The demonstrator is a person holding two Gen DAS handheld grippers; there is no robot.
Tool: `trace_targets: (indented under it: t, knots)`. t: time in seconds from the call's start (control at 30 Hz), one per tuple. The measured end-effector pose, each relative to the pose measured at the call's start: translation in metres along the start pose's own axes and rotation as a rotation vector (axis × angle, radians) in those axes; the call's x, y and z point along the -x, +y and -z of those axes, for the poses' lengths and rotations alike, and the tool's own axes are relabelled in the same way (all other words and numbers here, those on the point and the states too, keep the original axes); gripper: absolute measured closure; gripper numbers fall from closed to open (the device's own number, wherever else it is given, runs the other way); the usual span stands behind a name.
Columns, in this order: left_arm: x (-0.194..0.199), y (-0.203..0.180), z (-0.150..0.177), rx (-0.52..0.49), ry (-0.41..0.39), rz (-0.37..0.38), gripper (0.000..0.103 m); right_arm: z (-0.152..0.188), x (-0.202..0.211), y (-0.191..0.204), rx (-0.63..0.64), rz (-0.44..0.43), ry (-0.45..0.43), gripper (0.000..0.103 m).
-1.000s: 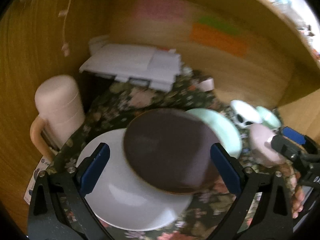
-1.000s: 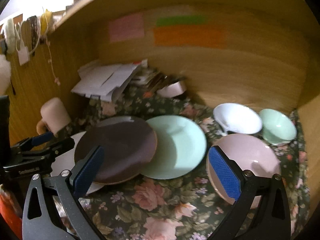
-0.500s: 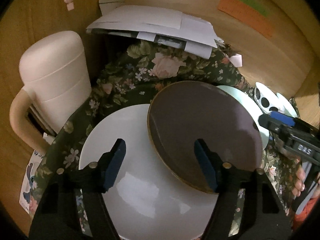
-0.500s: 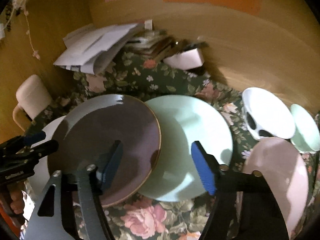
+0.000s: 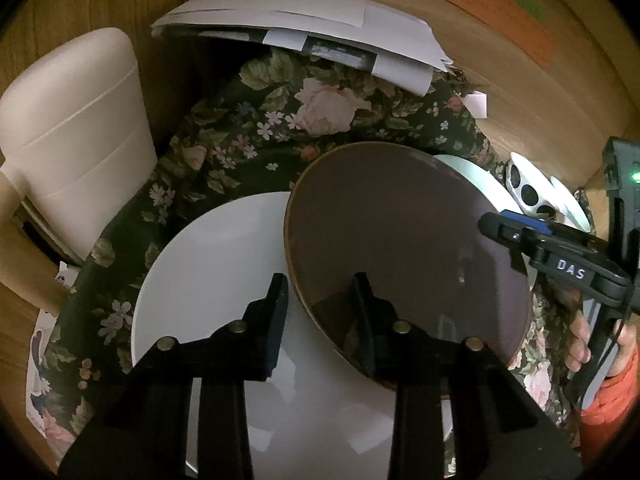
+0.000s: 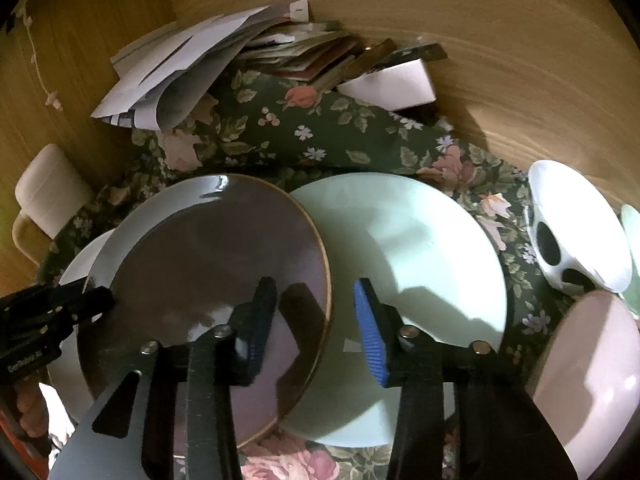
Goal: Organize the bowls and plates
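Note:
A dark brown plate [image 5: 404, 240] lies tilted, its left edge on a white plate [image 5: 224, 280] and its right edge on a mint green plate [image 6: 416, 264]. My left gripper [image 5: 320, 292] is open, its fingers straddling the brown plate's left rim, one over the white plate, one over the brown. My right gripper [image 6: 316, 312] is open and straddles the brown plate's [image 6: 208, 280] right rim, one finger over brown, one over mint. Neither pinches the rim. A white bowl with black spots [image 6: 576, 232] and a pink bowl [image 6: 588, 376] stand at the right.
A cream lidded mug [image 5: 76, 152] stands at the left against the wood wall. A pile of papers [image 5: 304, 28] lies at the back, with a small white box [image 6: 392, 84] beside it. A floral cloth [image 5: 320, 112] covers the table. A mint bowl [image 6: 632, 232] peeks in at the far right.
Both grippers have closed in from wide open to a narrow gap and moved forward and down onto opposite rims of the brown plate. The plates have not moved.

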State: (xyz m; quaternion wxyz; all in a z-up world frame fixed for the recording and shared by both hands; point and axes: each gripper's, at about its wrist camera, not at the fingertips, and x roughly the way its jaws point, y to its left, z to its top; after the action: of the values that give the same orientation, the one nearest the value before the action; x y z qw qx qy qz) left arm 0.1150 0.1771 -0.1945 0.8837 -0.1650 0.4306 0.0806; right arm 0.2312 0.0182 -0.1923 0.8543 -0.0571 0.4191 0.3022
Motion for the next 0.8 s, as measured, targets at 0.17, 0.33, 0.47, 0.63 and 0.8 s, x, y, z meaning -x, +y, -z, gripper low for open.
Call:
trace_targets:
  t: [0.17,0.33,0.47,0.63,0.8]
  knots:
    - [-0.001,-0.001,-0.002,0.001,0.006,0.009,0.073,-0.001,-0.007,-0.002,-0.02,-0.051,0.018,0.075]
    - [-0.002,0.0,-0.005,0.001,0.012,0.025,0.073,0.0,-0.013,-0.003,-0.037,-0.073,0.023,0.075]
    - [-0.001,-0.004,-0.006,-0.017,0.012,0.042,0.072,0.002,-0.017,-0.009,-0.064,-0.107,0.046,0.074]
    - [0.003,-0.011,-0.007,-0.039,0.007,0.027,0.072,0.006,-0.012,-0.014,-0.078,-0.112,0.05,0.074]
    - [0.004,-0.013,-0.01,-0.027,0.012,0.022,0.072,0.013,-0.001,-0.018,-0.095,-0.099,0.035,0.075]
